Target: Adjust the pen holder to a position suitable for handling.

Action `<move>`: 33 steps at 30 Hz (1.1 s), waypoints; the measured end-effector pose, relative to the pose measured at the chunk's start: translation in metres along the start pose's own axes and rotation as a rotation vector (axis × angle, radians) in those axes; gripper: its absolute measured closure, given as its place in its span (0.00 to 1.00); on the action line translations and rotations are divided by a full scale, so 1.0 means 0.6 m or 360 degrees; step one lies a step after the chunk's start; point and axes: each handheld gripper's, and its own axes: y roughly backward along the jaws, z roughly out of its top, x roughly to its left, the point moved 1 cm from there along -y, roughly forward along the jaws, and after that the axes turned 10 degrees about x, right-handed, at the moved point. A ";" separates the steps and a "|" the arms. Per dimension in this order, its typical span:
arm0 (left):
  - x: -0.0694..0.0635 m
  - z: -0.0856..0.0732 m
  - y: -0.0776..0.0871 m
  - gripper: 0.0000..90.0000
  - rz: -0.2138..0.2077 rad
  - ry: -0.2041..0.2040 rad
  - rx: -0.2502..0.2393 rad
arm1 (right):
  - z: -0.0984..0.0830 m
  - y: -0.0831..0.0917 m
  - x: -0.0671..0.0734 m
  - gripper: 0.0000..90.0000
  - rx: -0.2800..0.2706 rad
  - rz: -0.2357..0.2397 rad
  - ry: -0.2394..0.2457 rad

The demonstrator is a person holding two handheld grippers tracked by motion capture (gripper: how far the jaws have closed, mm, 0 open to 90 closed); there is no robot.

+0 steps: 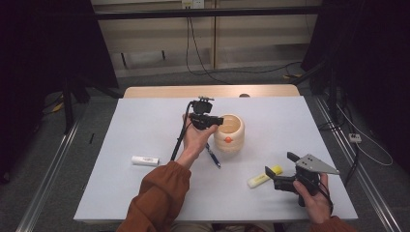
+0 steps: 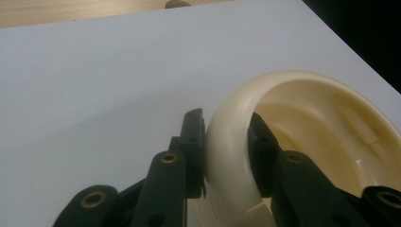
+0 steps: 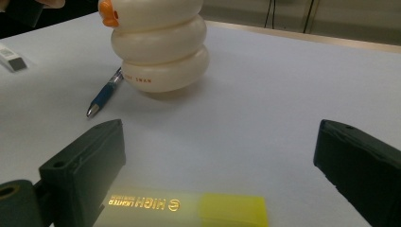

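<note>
Cream holder [image 1: 229, 134] upright mid-table, mouth upward.
Rim clamped by left gripper [image 2: 227, 142]; right gripper [image 3: 217, 156] jaws apart over highlighter [image 3: 189, 210].

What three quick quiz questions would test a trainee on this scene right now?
1. True or false: the left gripper is shut on the holder's rim.
2. What lies between the right gripper's open jaws? A eraser, B highlighter, C pen.
3. Which side of the holder is the eraser on in the high view?

Key: 1 true, one jaw is outside the rim and one inside. 2 B. 3 left.
</note>
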 end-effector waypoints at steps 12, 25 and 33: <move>0.009 0.007 -0.016 0.81 0.0039 0.0024 0.0011 | 0.000 0.000 0.000 0.03 0.0000 0.0007 0.0003; 0.020 0.009 -0.025 0.81 0.0014 0.0061 0.0014 | 0.000 0.000 0.001 0.03 0.0003 0.0010 0.0001; 0.014 0.011 -0.030 0.73 0.0011 0.0027 0.0028 | 0.000 0.000 0.001 0.03 0.0002 0.0011 0.0004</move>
